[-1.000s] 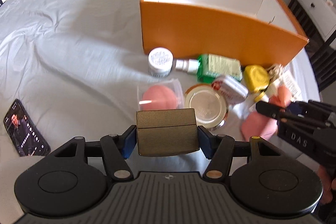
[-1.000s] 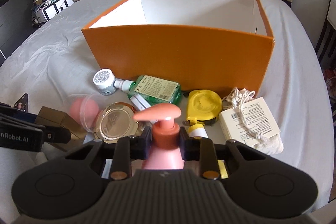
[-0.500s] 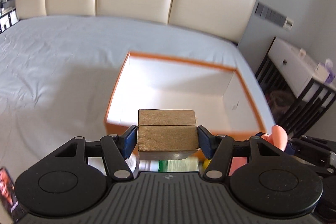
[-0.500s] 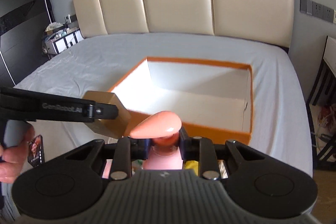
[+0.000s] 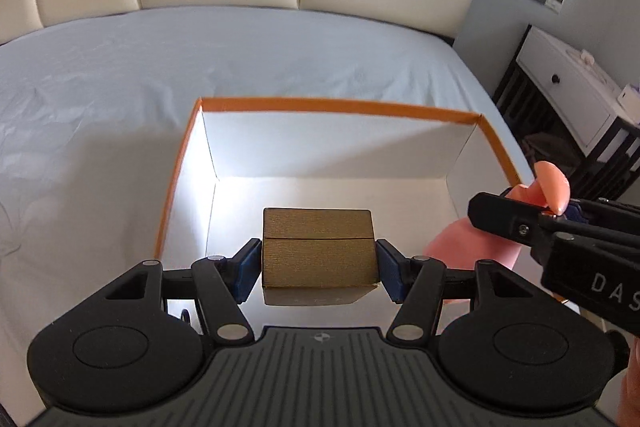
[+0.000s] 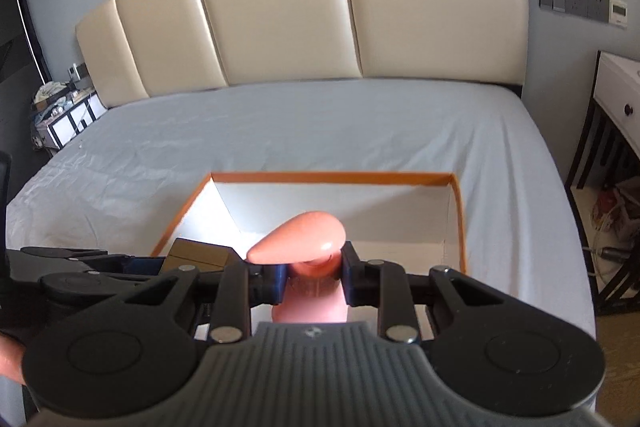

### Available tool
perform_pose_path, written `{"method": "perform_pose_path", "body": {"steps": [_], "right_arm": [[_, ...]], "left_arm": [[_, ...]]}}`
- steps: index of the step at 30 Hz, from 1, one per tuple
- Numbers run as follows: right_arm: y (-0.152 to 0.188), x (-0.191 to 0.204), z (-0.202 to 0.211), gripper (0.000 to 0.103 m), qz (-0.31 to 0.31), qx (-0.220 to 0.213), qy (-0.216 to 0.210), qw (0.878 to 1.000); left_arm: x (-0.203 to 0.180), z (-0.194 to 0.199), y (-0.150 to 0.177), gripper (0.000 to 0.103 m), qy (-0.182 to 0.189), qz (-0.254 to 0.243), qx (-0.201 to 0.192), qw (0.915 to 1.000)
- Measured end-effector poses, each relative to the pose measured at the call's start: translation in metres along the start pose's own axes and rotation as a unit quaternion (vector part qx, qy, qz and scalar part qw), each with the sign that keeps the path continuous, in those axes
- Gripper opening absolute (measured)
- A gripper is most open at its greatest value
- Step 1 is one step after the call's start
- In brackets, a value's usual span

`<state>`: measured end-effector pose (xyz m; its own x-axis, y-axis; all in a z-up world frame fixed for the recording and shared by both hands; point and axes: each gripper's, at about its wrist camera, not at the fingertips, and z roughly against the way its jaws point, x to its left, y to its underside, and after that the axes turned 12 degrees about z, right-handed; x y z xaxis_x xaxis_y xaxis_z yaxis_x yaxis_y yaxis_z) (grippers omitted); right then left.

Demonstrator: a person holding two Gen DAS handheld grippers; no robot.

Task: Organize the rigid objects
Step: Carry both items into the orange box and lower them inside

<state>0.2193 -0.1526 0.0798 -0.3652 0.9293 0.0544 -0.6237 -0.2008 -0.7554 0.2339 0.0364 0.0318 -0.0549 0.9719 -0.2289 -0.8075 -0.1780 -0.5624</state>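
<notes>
Orange cardboard box [image 5: 182, 163] sits open on the grey bedsheet [image 5: 120, 75], white inside. Floor and inner walls show bare wherever visible; nothing lies in it in either view. Left inner wall is blown out by glare, so its near left corner is hard to read.

Left gripper [image 5: 319, 267]: clamped on a small gold box [image 5: 318, 251], blue pads pressed to its two sides. A seam runs across the gold box's face, lid over base. It hangs above the orange box's interior, clear of the floor; a faint reflection or shadow sits under it.

Right gripper [image 6: 312, 277]: clenched on the neck of a pink pump bottle [image 6: 308, 301], just under the pump head. Bottle hangs upright over the near right part of the orange box. From the left wrist view, the same bottle [image 5: 460, 243] shows beside the right wall, pump head poking above the finger.

Hidden or cut off:
- Near wall of the orange box is covered by both gripper bodies in both views.
- Bottle's lower body is hidden behind the right gripper's housing; any label can't be seen.
- From the right wrist view, only a corner of the gold box [image 6: 200, 253] shows past the left gripper's finger.
- A fingertip [image 6: 10, 359] shows at the left edge; the rest of the person is out of frame.
- Bedside table [image 5: 568, 95] is cut by the frame edge; items on it are too small to name.
</notes>
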Motion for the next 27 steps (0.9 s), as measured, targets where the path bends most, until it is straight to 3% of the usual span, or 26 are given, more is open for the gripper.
{"method": "perform_pose_path", "body": {"steps": [5,13,20,27], "right_arm": [[0.020,0.007,-0.039,0.025,-0.004,0.052,-0.003,0.999],[0.029,0.018,-0.063,0.025,0.005,0.089,-0.013,0.996],[0.028,0.016,-0.075,0.025,0.001,0.105,-0.003,0.994],[0.027,0.017,-0.077,0.026,0.006,0.112,0.004,0.994]], "left_arm": [[-0.001,-0.023,0.011,0.069,-0.044,-0.037,0.034,0.9977],[0.004,-0.033,0.025,0.069,-0.081,-0.062,0.069,0.9925],[0.008,-0.038,0.020,0.071,-0.081,-0.059,0.065,0.9929],[0.027,-0.036,0.015,0.068,-0.026,-0.006,0.072,0.9971]]}}
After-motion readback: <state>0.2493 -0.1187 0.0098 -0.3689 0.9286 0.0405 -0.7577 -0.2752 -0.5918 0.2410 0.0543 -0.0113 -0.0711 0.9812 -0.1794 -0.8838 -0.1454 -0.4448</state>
